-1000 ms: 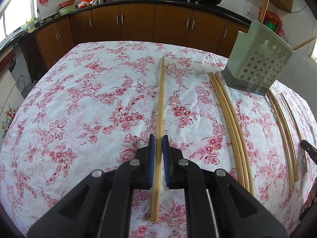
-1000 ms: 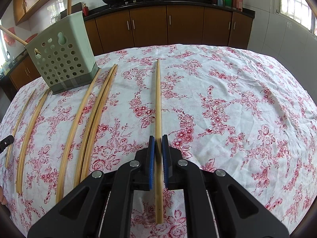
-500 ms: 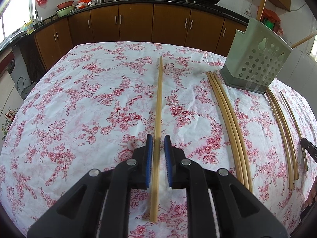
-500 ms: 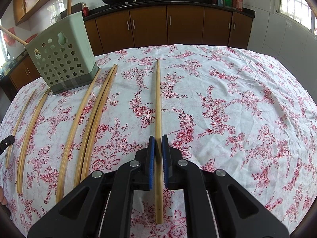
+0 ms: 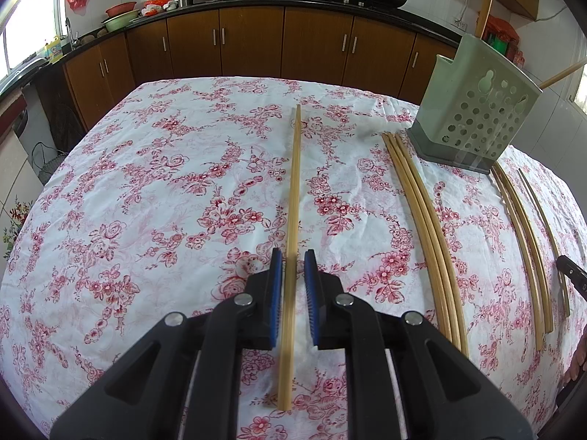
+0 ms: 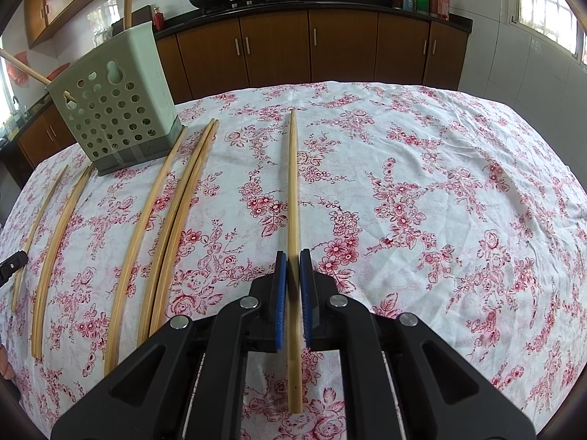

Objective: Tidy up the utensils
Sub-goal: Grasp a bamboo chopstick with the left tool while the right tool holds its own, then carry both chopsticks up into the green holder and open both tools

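A long bamboo chopstick [image 5: 294, 190] lies on the floral tablecloth between the jaws of my left gripper [image 5: 293, 262], which stand a little apart from it, open. My right gripper [image 6: 292, 261] is shut on another chopstick [image 6: 292, 183] that points away along the table. A pale green perforated utensil holder [image 5: 477, 124] stands at the right in the left wrist view and at the left in the right wrist view [image 6: 113, 106], with two chopsticks standing in it.
Several more chopsticks [image 5: 425, 220] lie in curved rows beside the holder, also in the right wrist view [image 6: 165, 220]. Brown kitchen cabinets [image 5: 256, 44] with woks on the counter run behind the table [image 5: 128, 201].
My left gripper's jaws have opened off the chopstick, which now lies loose between them. The right gripper has stayed shut and still.
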The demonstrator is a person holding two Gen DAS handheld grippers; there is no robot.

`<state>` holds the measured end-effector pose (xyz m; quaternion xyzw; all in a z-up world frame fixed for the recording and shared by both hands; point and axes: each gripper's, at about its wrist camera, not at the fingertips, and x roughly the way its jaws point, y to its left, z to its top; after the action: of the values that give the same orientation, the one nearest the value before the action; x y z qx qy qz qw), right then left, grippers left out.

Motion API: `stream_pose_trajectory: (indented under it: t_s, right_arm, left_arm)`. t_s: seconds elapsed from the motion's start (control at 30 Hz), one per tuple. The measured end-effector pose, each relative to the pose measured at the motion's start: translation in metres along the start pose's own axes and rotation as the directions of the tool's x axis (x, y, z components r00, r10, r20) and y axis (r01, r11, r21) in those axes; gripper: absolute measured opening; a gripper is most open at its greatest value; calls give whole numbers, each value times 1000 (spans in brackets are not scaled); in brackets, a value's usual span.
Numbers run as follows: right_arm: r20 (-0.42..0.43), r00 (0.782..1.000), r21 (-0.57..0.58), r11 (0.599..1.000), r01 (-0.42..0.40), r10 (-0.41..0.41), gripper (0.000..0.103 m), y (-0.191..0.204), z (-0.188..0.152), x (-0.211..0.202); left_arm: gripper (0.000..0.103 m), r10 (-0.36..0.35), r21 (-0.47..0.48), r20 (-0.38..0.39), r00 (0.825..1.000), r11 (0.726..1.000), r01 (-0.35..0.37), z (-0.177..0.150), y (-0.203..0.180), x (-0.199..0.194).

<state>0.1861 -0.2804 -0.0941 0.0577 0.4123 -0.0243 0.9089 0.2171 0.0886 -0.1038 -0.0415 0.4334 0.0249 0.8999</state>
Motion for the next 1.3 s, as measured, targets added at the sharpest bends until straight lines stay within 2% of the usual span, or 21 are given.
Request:
stream_pose_trajectory:
  t_s: [0.27,0.37,0.47,0.57,0.67,0.87,1.03,1.3]
  right_arm:
    - [1,1000,2,1000,-3,3,9,-1,0,0]
    - [0,1000,-9,1000,4,-4,9,0,-4,-4]
    - [-1,1000,-4,1000,-10,10,9,-3,-10,-10]
    - [0,1000,-1,1000,-17,17,8,-5,-12,-11]
    - [4,1000,1,1000,-11,11,8,-5,-10,-15]
    - [140,990,14,1000,-22,20,8,-8,15,-57]
    - [258,966,16,999,-32,27,8,-5,38,-92]
    - [325,944,5,999,-53,49,8,-1,63,-107]
  left_arm:
    - [15,2,2,0,1000,1000,-2,0,-1,0]
    - [15,44,42,-2,999,998,-44,-5,-5,-3]
    - [15,47,52,-2,999,998,-47,-12,-3,-9]
    - [9,49,67,-1,999,997,-49,-13,-2,-10]
    - [8,37,76,-12,999,996,-36,-9,-2,-12]
    - [8,-7,67,114,993,998,0,17,-2,-57]
    - [8,-52,37,226,973,998,45,50,-4,-98]
    - [8,-68,65,297,952,997,50,79,-12,-127]
